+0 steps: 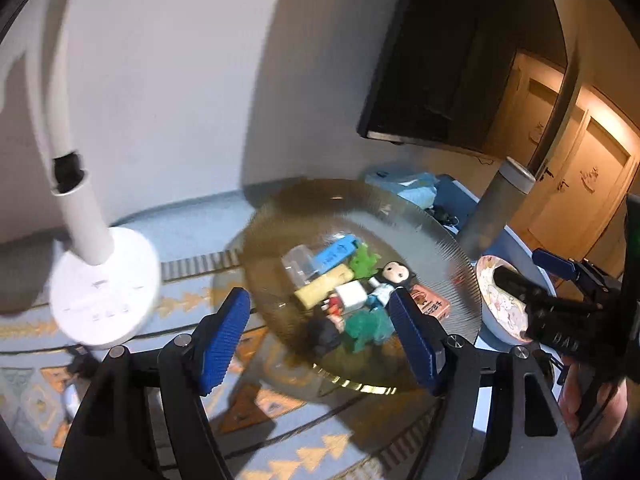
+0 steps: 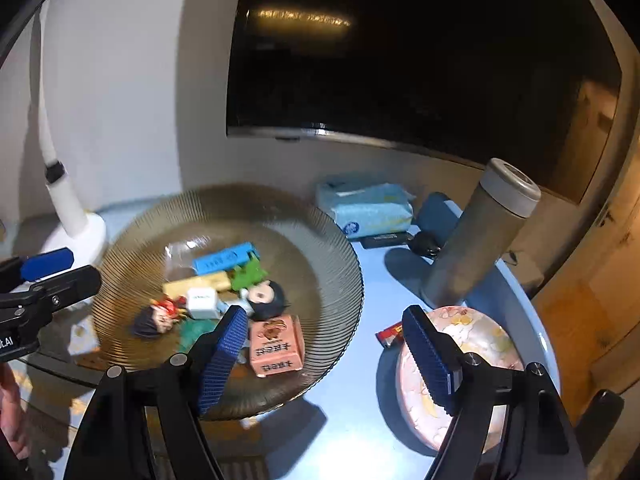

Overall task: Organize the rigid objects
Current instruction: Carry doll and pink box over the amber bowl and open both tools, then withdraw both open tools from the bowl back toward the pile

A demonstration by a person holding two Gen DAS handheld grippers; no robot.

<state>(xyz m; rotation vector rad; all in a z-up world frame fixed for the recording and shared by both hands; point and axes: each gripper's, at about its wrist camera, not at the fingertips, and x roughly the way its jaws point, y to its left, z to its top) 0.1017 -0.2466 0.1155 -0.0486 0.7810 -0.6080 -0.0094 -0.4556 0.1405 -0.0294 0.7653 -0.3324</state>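
Note:
A ribbed smoked-glass plate (image 1: 436,248) (image 2: 240,216) holds a jumble of small rigid things: a blue box (image 1: 334,256) (image 2: 224,258), a yellow box (image 1: 322,286), a white cube (image 1: 352,296) (image 2: 202,300), a green toy (image 1: 364,262), a black-haired figure (image 1: 394,276) (image 2: 266,298) and a pink box (image 2: 276,344). My left gripper (image 1: 320,344) is open at the plate's near rim, nothing between its pads. My right gripper (image 2: 326,360) is open over the blue table, between the plate and a pink floral bowl (image 2: 480,336).
A grey flask (image 2: 480,232) stands behind the bowl. A white desk lamp (image 1: 104,292) stands left of the plate. A blue tissue pack (image 2: 368,208) lies at the back under a dark screen (image 2: 400,60). A small red packet (image 2: 390,334) lies by the bowl.

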